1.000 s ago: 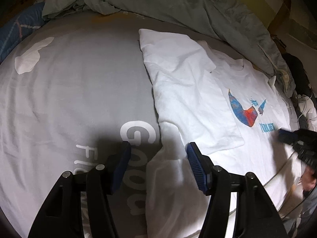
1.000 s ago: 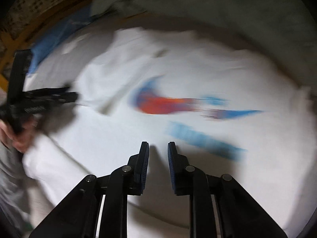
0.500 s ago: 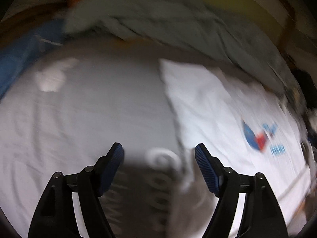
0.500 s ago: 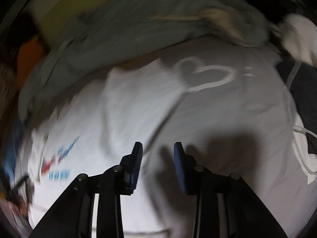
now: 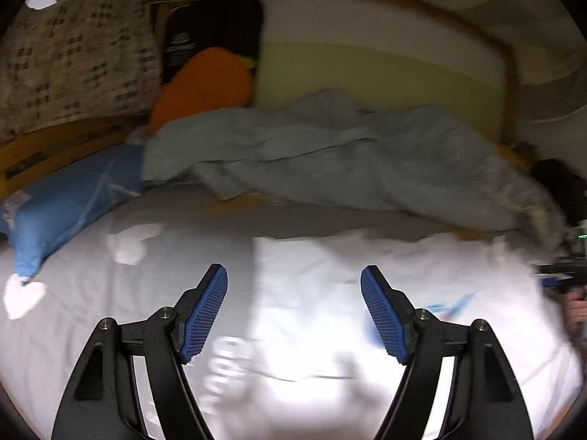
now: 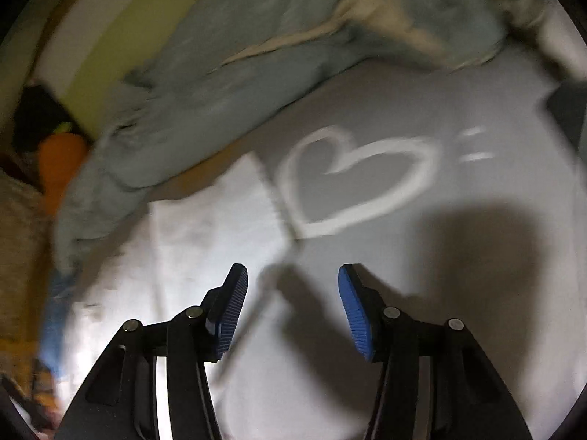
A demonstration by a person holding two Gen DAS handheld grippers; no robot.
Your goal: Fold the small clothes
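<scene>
The left gripper (image 5: 293,311) is being held with its jaws spread wide and nothing between its blue pads (image 5: 205,315), above a grey bedsheet (image 5: 73,293). The white T-shirt (image 5: 330,267) is being seen lying flat on that sheet, ahead of the gripper and to its right, with part of a blue print showing beside the right pad; the picture is blurred. The right gripper (image 6: 292,304) is being opened, its jaws roughly half apart with nothing gripped between them; the edge of the white T-shirt (image 6: 212,227) is lying ahead on the left, just beside a white heart outline (image 6: 352,179) printed on the bedsheet (image 6: 458,256). A crumpled blue-grey blanket (image 5: 330,154) is being seen heaped beyond the shirt.
</scene>
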